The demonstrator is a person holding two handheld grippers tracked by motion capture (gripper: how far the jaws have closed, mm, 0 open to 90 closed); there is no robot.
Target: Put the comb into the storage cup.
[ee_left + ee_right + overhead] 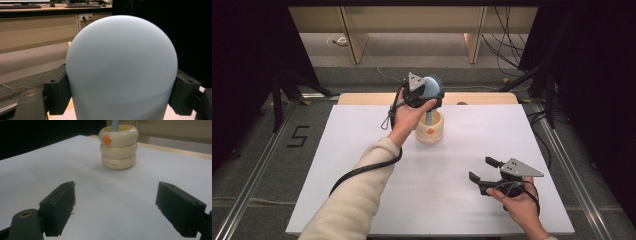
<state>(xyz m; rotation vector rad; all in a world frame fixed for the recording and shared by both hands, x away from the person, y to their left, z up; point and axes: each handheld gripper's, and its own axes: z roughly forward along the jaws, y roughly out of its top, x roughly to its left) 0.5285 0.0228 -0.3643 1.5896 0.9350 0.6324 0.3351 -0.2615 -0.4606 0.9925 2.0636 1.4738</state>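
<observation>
Left tongs (432, 95) clamped on blue brush (431, 87) above cream holder (430, 129), right tongs (484, 170) apart over bare white table (362, 140)

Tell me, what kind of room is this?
Probably a lab or workshop set up for recording. A white table stands between black curtains, cables trail over the floor, and keyboards sit on a desk behind.
</observation>
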